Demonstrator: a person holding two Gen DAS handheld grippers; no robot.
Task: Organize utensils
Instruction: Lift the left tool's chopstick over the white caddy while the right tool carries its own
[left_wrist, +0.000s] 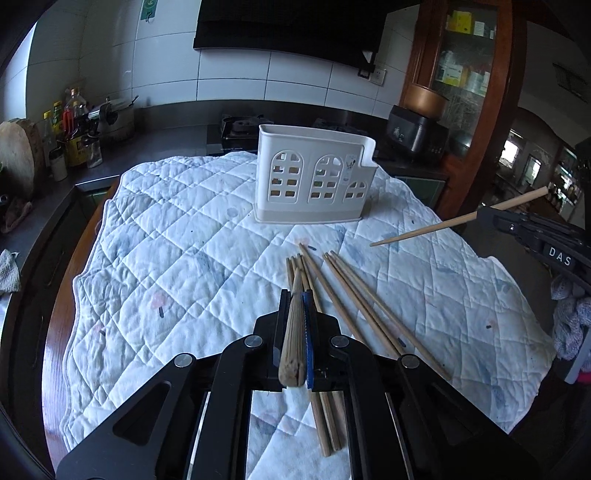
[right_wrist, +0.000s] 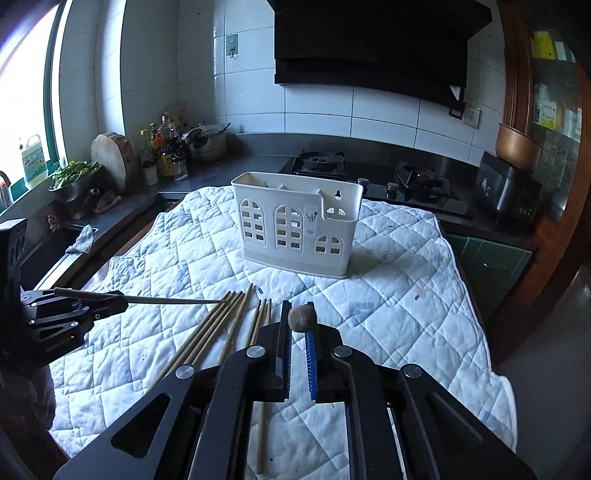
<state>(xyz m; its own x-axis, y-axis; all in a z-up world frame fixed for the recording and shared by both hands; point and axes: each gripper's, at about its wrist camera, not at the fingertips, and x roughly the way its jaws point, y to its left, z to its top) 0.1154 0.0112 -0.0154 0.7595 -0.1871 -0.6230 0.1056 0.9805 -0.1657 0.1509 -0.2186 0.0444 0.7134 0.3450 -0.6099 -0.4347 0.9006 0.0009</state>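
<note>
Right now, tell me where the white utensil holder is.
The white utensil holder stands upright at the far middle of the quilted cloth, in front of the gas stove, beyond the loose chopsticks.

Matt wooden chopsticks (left_wrist: 354, 302) lie on a quilted white cloth (left_wrist: 184, 236), centre frame; behind, a smooth white plastic holder (left_wrist: 314, 181) and glossy wall tiles (left_wrist: 229, 77).

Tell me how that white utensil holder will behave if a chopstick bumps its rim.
The holder looks like thin, cut-out plastic and seems empty, so probably light. Standing tall on a soft quilt, it may slide or tip rather than resist. Its wide base should help somewhat.
</note>
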